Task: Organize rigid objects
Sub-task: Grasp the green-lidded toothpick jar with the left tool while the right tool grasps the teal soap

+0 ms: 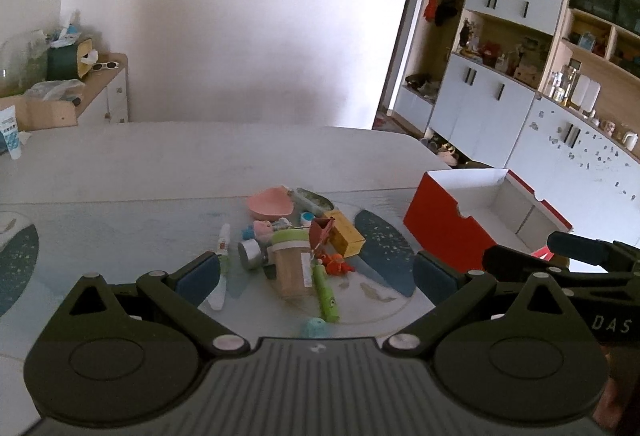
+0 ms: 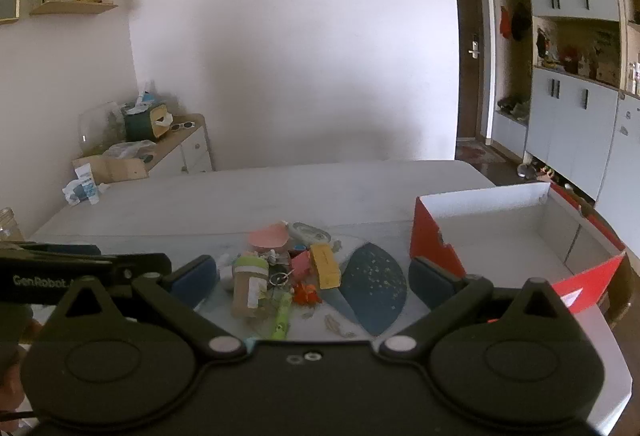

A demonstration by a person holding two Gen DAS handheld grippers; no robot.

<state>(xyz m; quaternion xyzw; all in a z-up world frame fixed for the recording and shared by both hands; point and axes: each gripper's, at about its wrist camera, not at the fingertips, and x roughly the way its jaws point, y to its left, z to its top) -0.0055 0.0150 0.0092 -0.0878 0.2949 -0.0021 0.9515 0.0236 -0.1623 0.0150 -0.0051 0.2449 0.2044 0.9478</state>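
Both claws, left claw (image 1: 316,278) and right claw (image 2: 312,282), spread and empty above clutter pile (image 1: 298,248), red box (image 1: 444,226) at table's right edge.

Left gripper (image 1: 316,276): jaws spread wide, nothing between them; tilted down toward the worktop (image 1: 160,164), hovering above its near edge.
Left pads (image 1: 198,278): blue, facing each other, clear of the worktop.
Right gripper (image 2: 312,278): jaws spread wide, empty; also tilted down over the worktop's near edge.
Side by side: each gripper's black body shows at the edge of the other's view, both above the worktop.
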